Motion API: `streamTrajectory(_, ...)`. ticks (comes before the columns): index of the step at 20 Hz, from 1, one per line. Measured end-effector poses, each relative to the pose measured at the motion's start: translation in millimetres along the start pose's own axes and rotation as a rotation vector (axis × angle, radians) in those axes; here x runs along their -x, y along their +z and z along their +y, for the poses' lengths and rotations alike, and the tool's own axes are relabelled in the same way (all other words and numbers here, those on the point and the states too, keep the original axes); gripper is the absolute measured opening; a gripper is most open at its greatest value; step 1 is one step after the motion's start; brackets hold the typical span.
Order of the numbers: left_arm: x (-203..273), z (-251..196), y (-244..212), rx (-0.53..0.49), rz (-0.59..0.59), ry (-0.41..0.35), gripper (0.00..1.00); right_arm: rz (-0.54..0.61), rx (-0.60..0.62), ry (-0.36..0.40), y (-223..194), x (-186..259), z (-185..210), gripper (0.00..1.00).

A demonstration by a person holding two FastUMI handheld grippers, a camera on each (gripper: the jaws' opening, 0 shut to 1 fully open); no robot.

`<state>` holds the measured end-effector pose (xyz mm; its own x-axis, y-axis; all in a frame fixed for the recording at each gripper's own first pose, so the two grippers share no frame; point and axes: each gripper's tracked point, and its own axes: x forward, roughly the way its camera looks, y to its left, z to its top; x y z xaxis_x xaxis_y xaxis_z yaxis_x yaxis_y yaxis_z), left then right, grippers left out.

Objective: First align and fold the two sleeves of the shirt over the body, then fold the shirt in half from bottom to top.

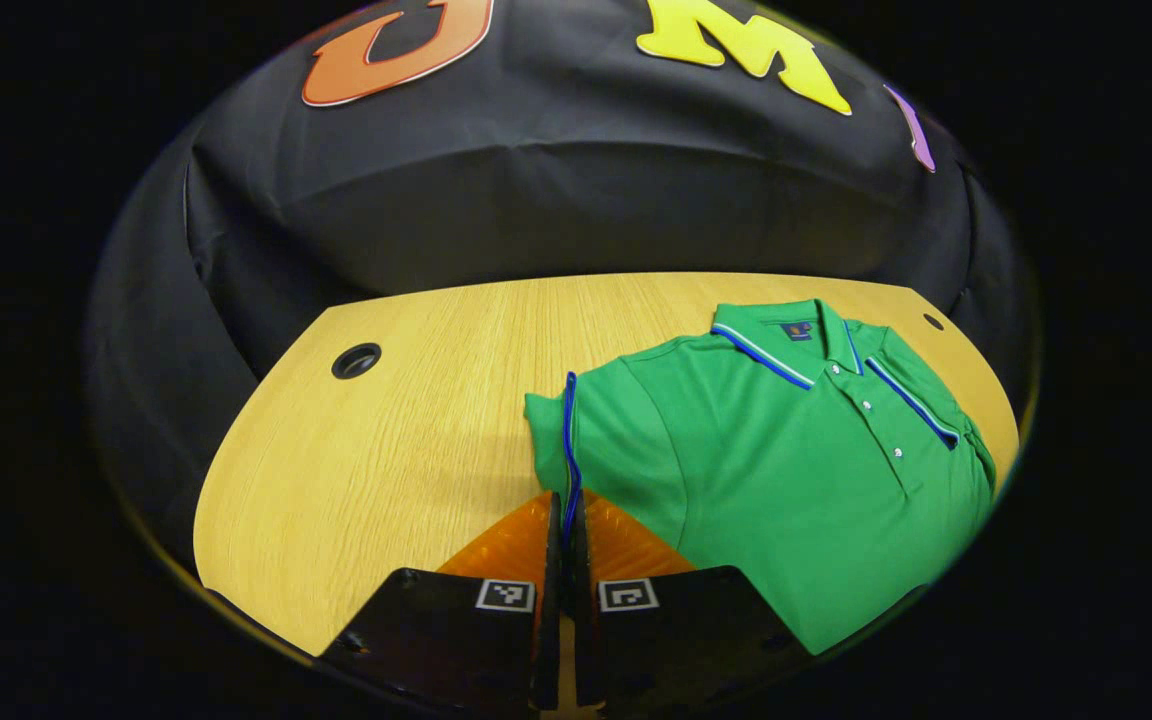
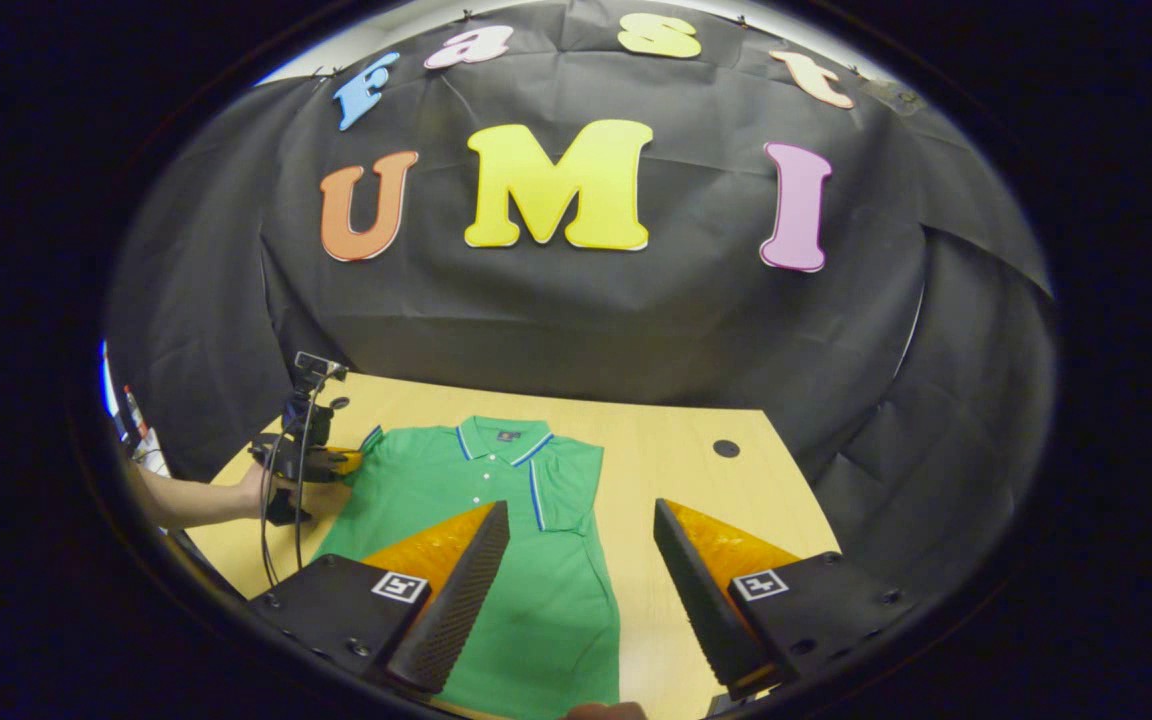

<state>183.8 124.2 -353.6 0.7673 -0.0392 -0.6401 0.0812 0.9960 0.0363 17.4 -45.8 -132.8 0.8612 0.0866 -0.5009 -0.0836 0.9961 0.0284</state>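
Your left gripper [image 1: 568,525] has its jaws pinched on the blue-trimmed cuff of the sleeve [image 1: 576,440]. Your right gripper [image 2: 581,560] hovers above the shirt's [image 2: 496,520] lower half, jaws spread. Shirt lies flat on the surface [image 2: 676,470], collar far, right sleeve folded over the body.

Matt knit cloth shirt [image 1: 786,480] lies on smooth wood-grain table [image 1: 386,450].

Light wood table [image 1: 386,450] with round cable holes; green polo shirt [image 1: 786,470] lies flat, collar toward wall.
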Motion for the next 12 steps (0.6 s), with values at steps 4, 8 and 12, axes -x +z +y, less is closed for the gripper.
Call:
streamTrajectory(4,7,-6,12,0.022,-0.015,-0.033,0.05,-0.003,-0.037,-0.002,-4,0,-4,0.94)
streamTrajectory(8,19,-13,31,0.008,-0.046,-0.025,0.04,-0.009,-0.059,-0.013,-8,5,-12,0.92)
streamTrajectory(12,26,-36,51,-0.053,-0.069,-0.026,0.04,-0.031,-0.086,-0.035,-8,14,-27,0.92)
